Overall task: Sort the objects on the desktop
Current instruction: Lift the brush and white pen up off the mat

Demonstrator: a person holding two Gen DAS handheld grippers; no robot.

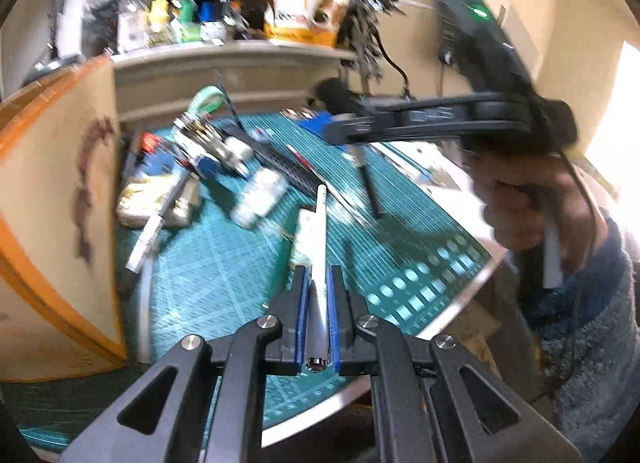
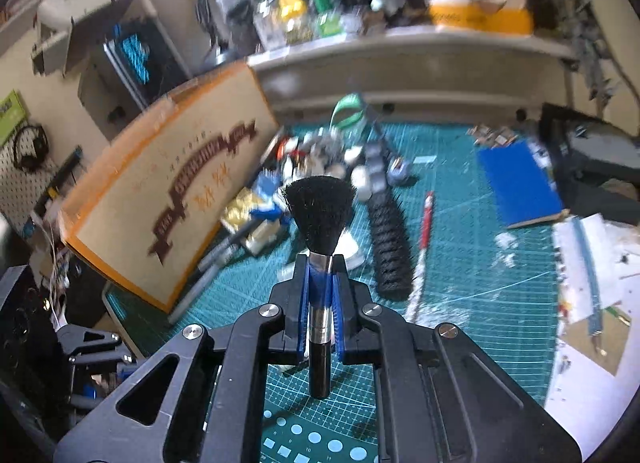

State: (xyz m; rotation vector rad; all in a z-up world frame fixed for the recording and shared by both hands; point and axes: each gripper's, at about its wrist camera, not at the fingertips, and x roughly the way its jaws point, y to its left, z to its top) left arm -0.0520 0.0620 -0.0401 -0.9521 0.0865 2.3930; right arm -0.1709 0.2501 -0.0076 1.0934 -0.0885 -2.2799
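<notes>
My left gripper (image 1: 318,277) is shut on a white pen-like tool (image 1: 320,239) that points forward over the green cutting mat (image 1: 208,275). My right gripper (image 2: 320,263) is shut on a black-bristled brush (image 2: 319,207), with its metal ferrule between the blue pads and its black handle end toward the camera. The right gripper and the hand holding it also show in the left wrist view (image 1: 344,119), above the mat's right side.
An orange-edged cardboard box (image 2: 168,187) stands at the mat's left. A pile of small parts (image 2: 328,159), a black hair brush (image 2: 390,247), a red pen (image 2: 427,219) and a blue pad (image 2: 520,187) lie on the mat. A cluttered shelf (image 2: 400,43) runs behind.
</notes>
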